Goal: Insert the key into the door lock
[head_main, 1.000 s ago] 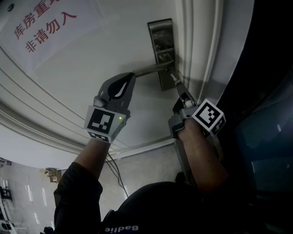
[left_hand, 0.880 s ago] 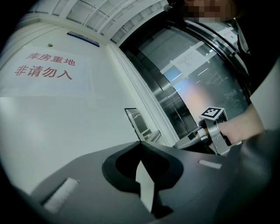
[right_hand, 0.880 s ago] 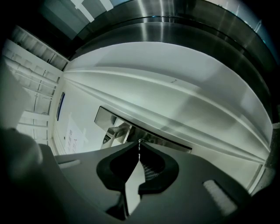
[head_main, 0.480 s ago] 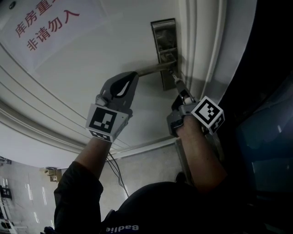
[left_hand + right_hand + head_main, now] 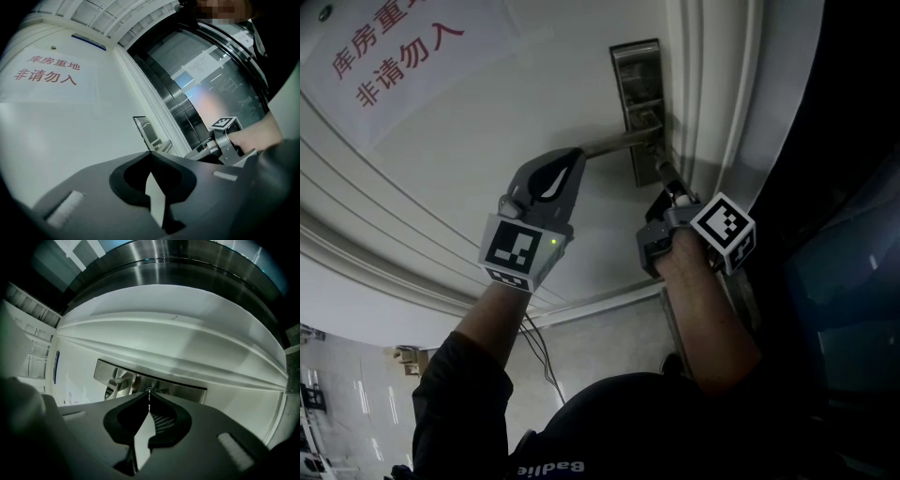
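A steel lock plate [image 5: 636, 75] with a lever handle [image 5: 614, 142] sits on the white door [image 5: 487, 159]. My left gripper [image 5: 578, 153] is shut, with its tips against the free end of the lever. I cannot tell whether it pinches the lever. In the left gripper view its jaws [image 5: 151, 153] meet just before the handle [image 5: 164, 145]. My right gripper [image 5: 664, 173] is shut on a thin metal key [image 5: 149, 399]. The key points at the lower part of the lock plate [image 5: 183, 391], right at its face. The keyhole itself is hidden behind the tips.
A paper sign with red characters [image 5: 389, 47] hangs on the door at upper left. The moulded door frame [image 5: 712, 94] runs just right of the lock plate. Beyond it are dark glass and metal panels [image 5: 220, 84]. A cable [image 5: 539, 347] hangs below.
My right gripper has rolled a little at the lock, and its marker cube has shifted slightly up and left. The left gripper stays at the lever's end.
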Demonstrator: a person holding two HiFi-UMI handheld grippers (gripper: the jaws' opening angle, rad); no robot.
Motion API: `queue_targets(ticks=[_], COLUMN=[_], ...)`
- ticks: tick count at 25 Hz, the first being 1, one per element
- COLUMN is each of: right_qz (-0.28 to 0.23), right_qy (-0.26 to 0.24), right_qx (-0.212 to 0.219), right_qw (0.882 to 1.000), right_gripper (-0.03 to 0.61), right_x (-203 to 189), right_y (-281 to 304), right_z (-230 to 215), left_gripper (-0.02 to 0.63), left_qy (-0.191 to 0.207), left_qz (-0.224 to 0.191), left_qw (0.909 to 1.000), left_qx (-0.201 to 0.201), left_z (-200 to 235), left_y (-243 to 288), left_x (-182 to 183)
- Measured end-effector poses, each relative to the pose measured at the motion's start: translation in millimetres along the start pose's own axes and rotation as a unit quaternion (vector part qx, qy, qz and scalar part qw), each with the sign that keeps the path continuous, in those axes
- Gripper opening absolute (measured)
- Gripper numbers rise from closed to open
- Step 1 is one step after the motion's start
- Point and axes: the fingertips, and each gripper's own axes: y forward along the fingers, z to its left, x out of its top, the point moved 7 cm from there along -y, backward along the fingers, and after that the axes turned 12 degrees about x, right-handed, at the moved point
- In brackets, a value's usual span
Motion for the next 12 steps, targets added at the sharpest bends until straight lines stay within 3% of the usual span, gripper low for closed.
queue_targets(ticks=[12], right_qz=[-0.027], right_qy=[0.014], right_qx=[-0.015], right_qw=[0.999], right_gripper=[0.009], right_x=[-4.9], right_y=[1.3], right_z=[4.9], left_gripper=[0.001], left_qy=[0.003], left_qz=[0.001], left_qw=[1.0], left_qx=[-0.007], left_z=[1.0], left_y=[-0.2], left_x=[0.4])
